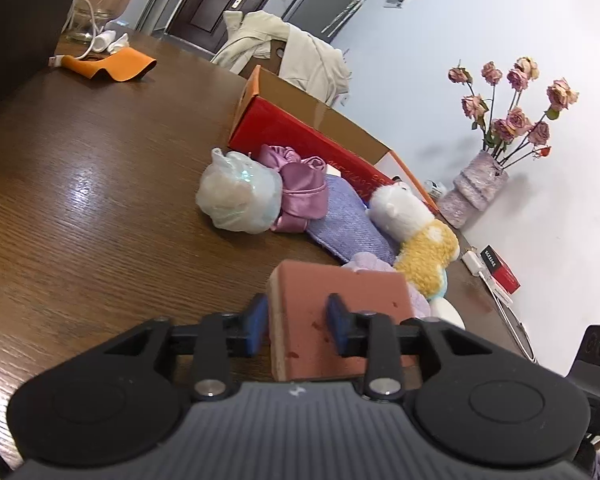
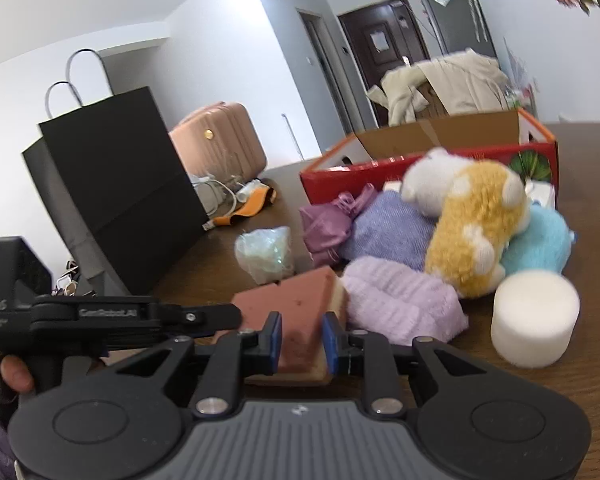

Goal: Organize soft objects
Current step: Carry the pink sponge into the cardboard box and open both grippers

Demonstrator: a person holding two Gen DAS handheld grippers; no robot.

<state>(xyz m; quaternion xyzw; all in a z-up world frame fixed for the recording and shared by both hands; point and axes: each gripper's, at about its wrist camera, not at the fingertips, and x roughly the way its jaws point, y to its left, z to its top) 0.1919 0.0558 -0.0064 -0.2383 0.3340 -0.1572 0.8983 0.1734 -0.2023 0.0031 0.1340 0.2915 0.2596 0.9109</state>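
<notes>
A pink sponge block (image 1: 340, 312) lies on the brown table, and both grippers hold it. My left gripper (image 1: 298, 326) is shut on one end of it. My right gripper (image 2: 300, 342) is shut on the other end of the sponge (image 2: 300, 320); the left gripper's body (image 2: 100, 316) shows at the left. Behind the sponge lies a pile of soft things: a lilac knit (image 2: 400, 304), a yellow and white plush (image 2: 472, 224), a turquoise plush (image 2: 540, 240), a purple cloth pad (image 1: 348, 220), a satin pouch (image 1: 300, 196) and a plastic bag (image 1: 240, 196).
An open red and orange cardboard box (image 1: 300, 128) stands behind the pile. A white foam cylinder (image 2: 534, 316) sits at the right. A black paper bag (image 2: 116, 184), an orange cloth (image 1: 112, 66), a vase of dried roses (image 1: 476, 188) and a small red box (image 1: 500, 268) stand around.
</notes>
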